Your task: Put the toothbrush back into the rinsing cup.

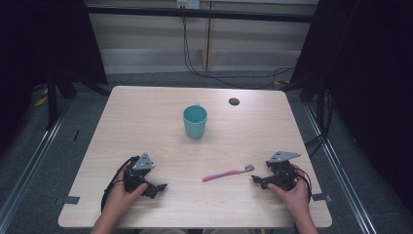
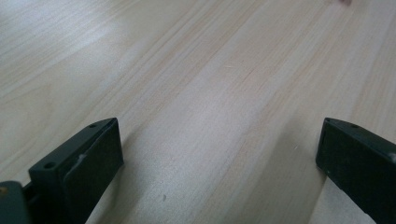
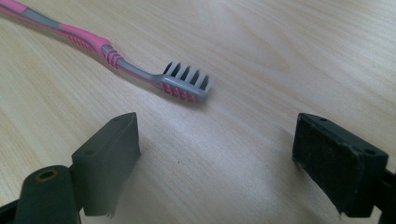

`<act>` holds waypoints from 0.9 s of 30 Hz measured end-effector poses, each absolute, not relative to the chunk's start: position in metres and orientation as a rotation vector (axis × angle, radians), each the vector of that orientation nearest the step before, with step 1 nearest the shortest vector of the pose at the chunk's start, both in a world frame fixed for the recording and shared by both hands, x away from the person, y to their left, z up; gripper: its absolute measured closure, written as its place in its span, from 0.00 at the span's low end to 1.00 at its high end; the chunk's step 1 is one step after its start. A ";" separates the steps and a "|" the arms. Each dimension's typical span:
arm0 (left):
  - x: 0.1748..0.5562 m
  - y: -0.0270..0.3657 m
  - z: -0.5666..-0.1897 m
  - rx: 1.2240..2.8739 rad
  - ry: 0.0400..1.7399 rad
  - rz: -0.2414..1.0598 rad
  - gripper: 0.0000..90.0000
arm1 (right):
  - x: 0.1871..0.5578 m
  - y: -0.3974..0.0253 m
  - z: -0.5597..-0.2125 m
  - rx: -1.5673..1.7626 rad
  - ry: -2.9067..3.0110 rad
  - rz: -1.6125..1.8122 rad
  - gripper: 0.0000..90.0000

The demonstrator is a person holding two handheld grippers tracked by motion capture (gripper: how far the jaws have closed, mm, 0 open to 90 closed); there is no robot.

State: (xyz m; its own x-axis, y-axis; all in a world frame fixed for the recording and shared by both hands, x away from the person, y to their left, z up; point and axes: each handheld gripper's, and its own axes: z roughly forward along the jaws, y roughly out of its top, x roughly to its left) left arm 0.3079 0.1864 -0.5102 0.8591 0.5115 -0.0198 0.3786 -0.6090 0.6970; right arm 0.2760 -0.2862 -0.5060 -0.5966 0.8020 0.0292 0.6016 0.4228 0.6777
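Observation:
A pink and grey toothbrush lies flat on the wooden table, its bristle head toward my right gripper. That gripper rests low near the front right, open, with the brush head just beyond its jaws and nothing between them. A teal cup stands upright at the table's middle. My left gripper sits at the front left, open, over bare wood.
A small dark round disc sits at the back right of the table. Pieces of grey tape mark the front corners. Black frames and cables stand around the table on the floor.

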 end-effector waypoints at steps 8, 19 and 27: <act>0.308 0.186 -0.510 2.295 0.641 0.233 0.00 | 0.279 -0.285 -0.500 1.183 2.421 0.942 0.16; 0.308 0.186 -0.510 2.295 0.642 0.231 0.00 | 0.284 -0.280 -0.484 1.098 2.544 0.810 0.21; 0.308 0.186 -0.510 2.294 0.641 0.229 0.00 | 0.292 -0.273 -0.468 1.054 2.615 0.781 0.24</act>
